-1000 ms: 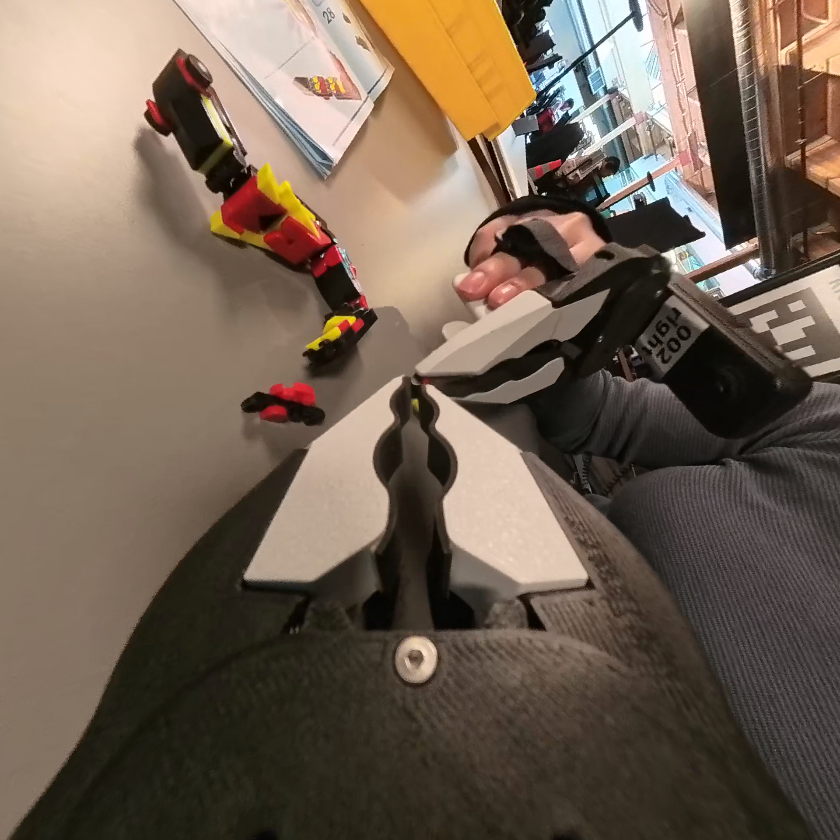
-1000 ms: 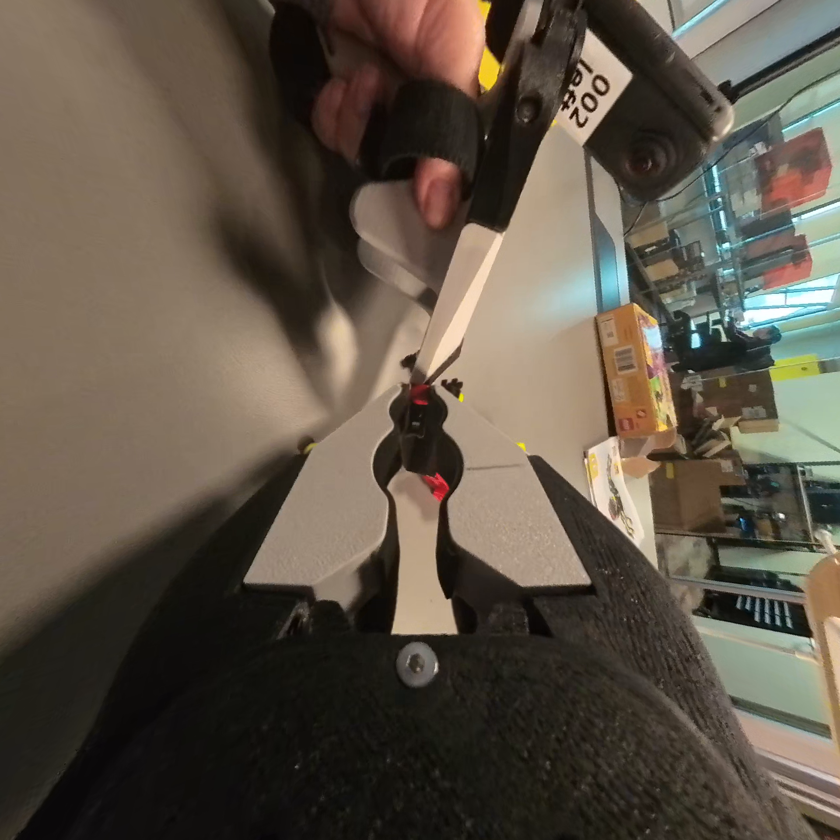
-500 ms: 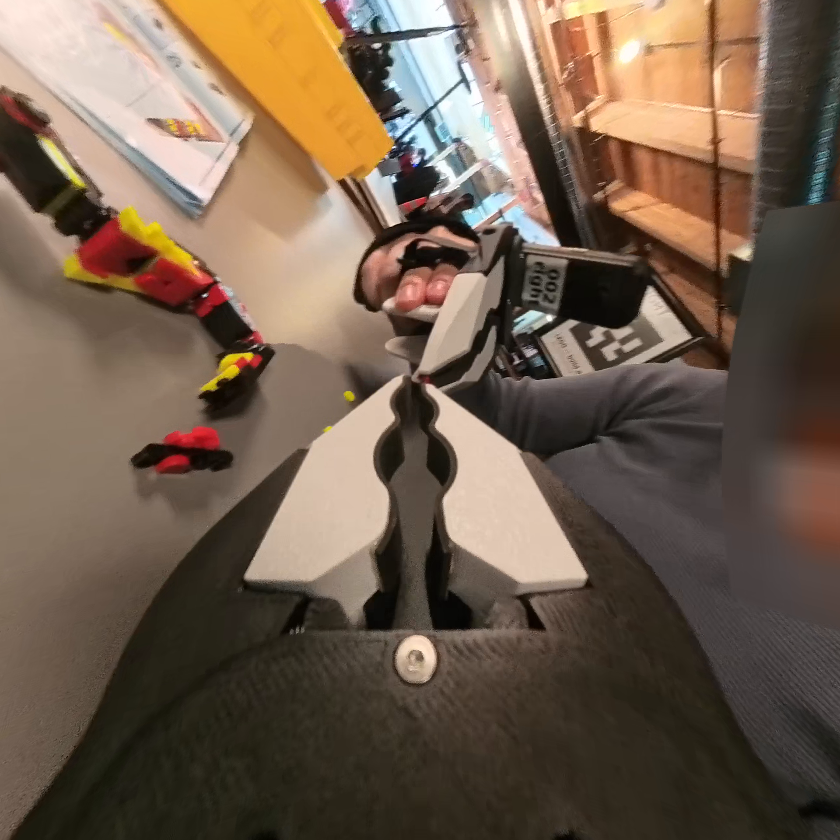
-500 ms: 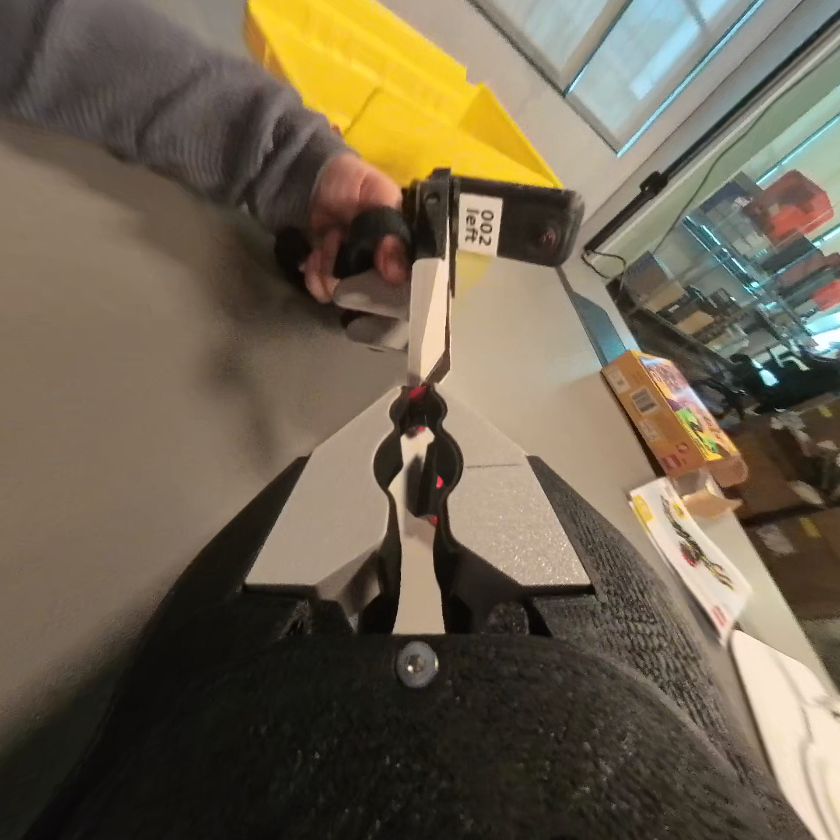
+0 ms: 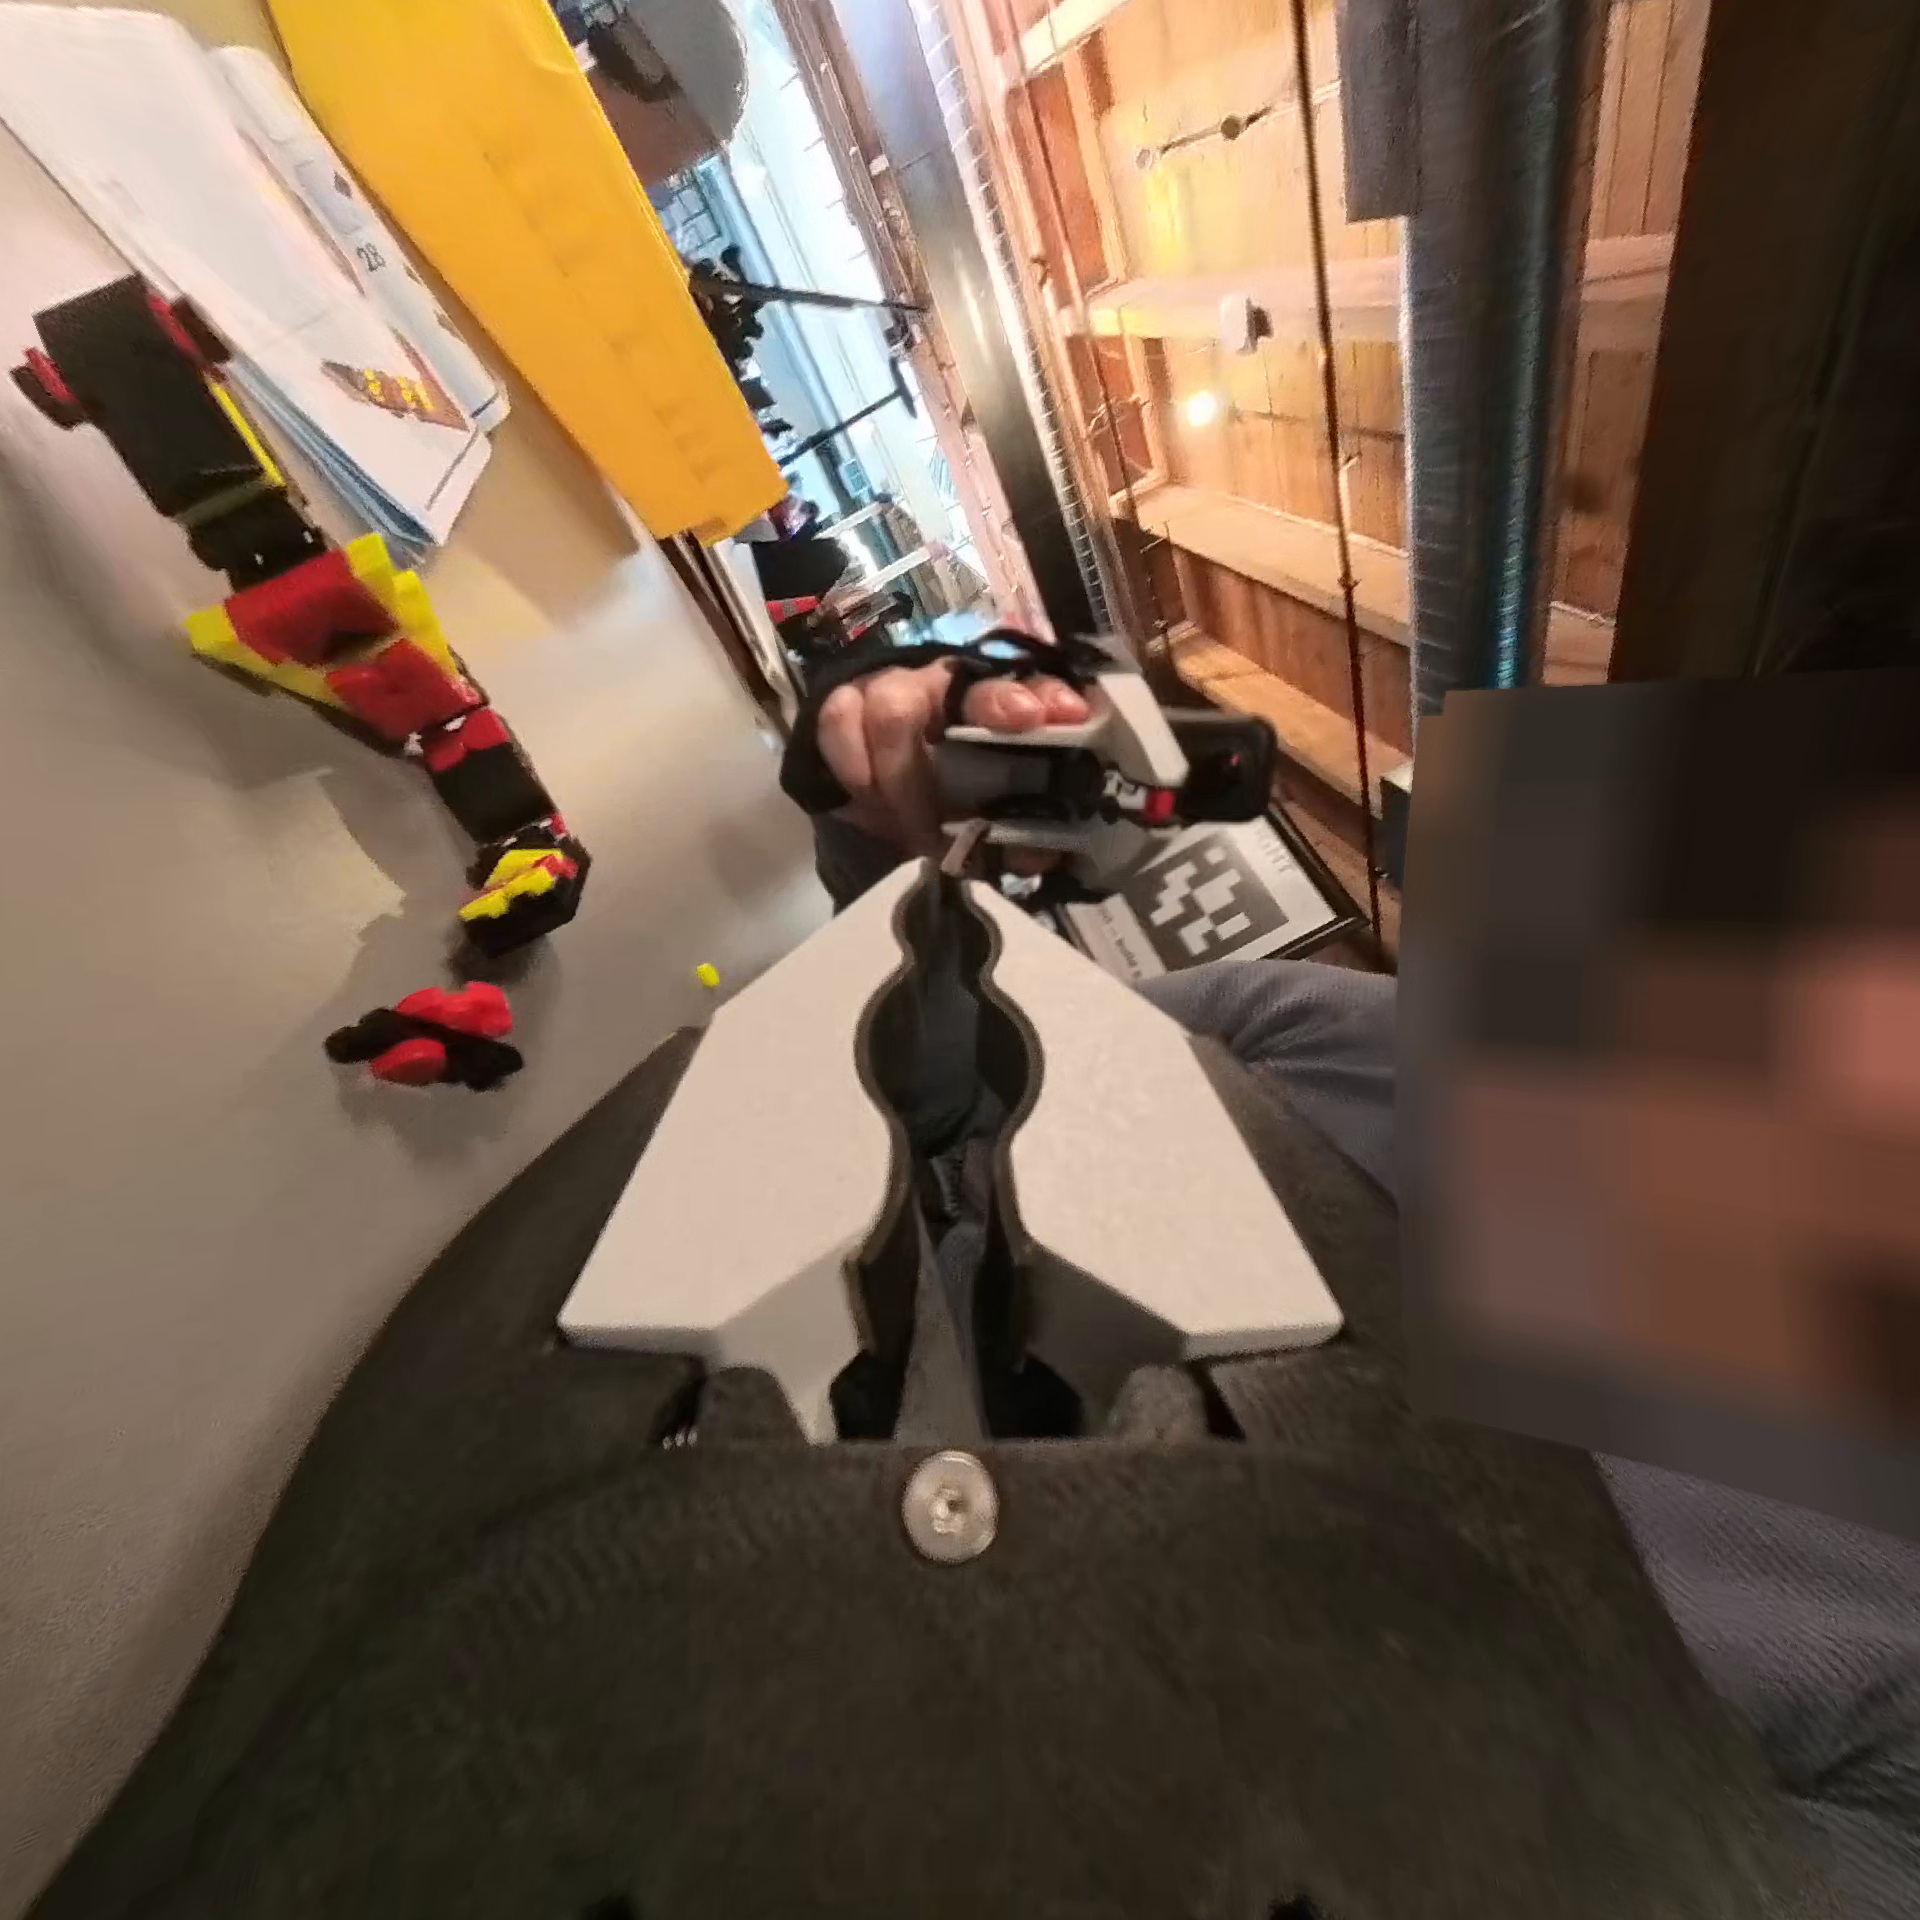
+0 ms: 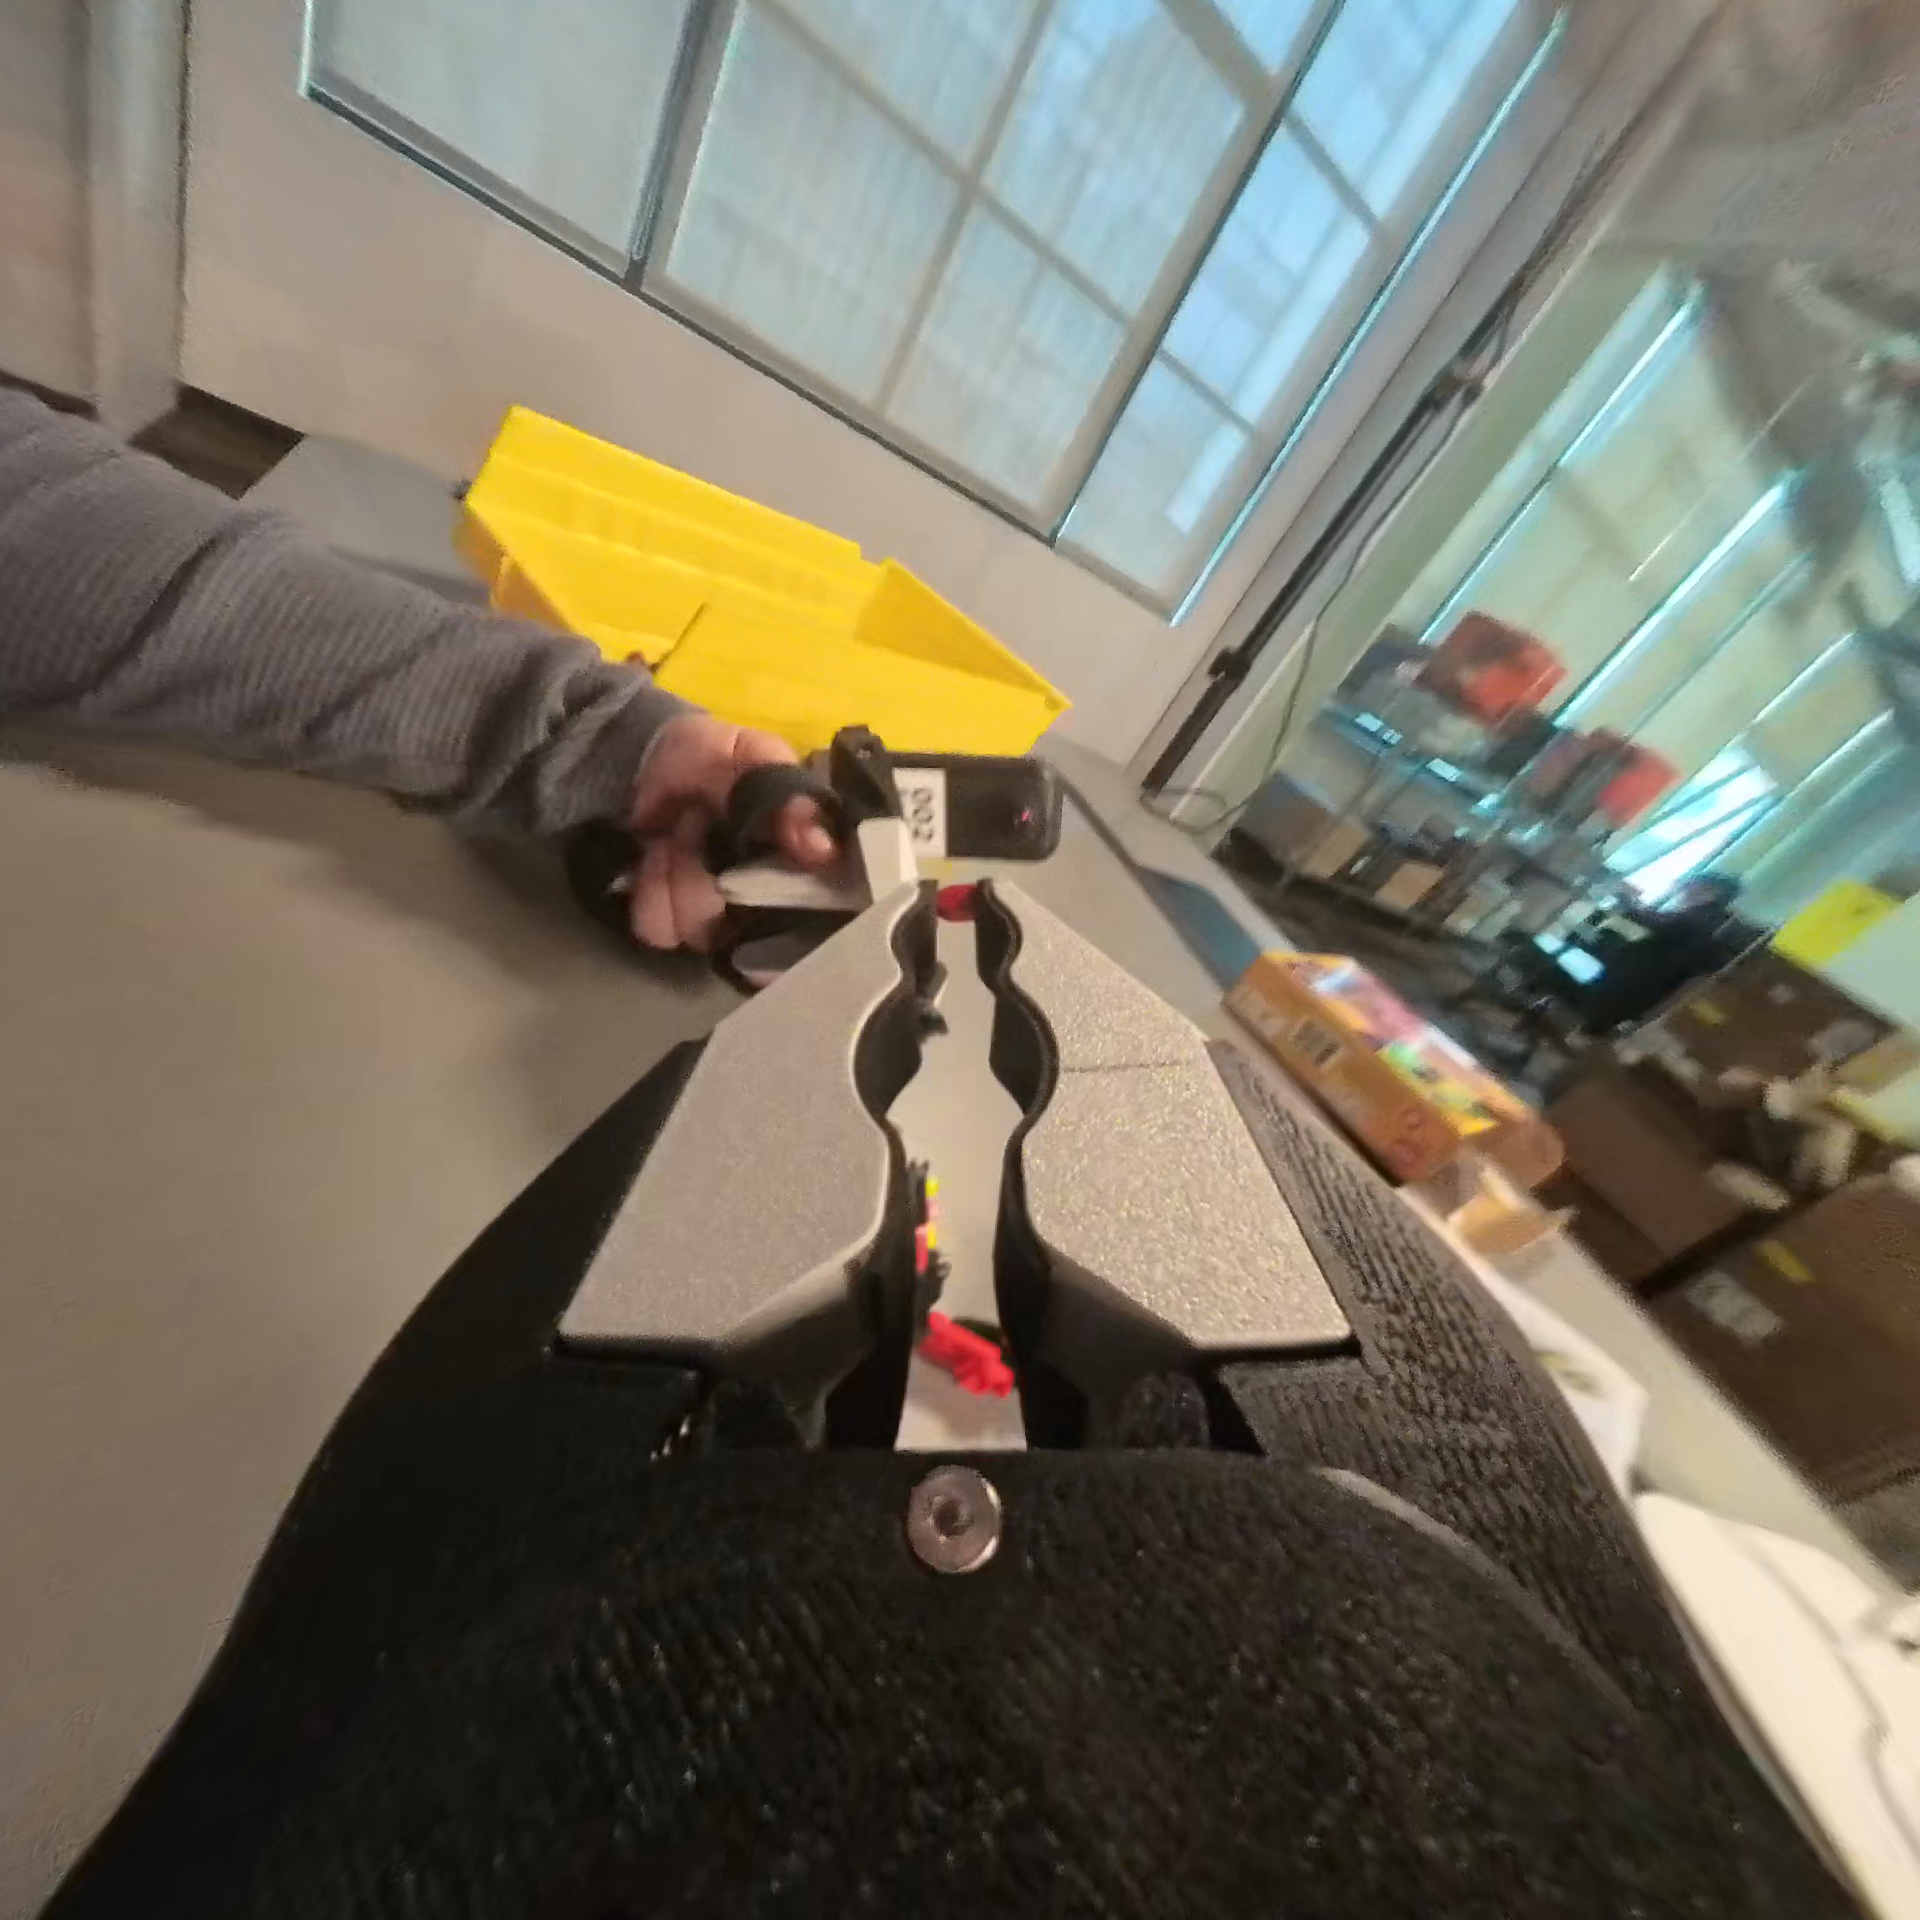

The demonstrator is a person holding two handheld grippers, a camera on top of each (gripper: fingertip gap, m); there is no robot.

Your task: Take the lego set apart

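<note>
The lego model at upper left looks light, rigid, best pinched at a joint; left gripper closed empty, right gripper slightly parted, seemingly empty.

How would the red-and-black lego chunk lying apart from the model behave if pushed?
The chunk looks small and light, so it would probably slide on the smooth table. Its knobbly, flat-lying shape suggests no rolling. Being several joined pieces, it might split.

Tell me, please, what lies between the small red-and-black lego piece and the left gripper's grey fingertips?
A tiny yellow lego bit lies between the red-and-black piece and the left gripper, shown in the left wrist view.
</note>
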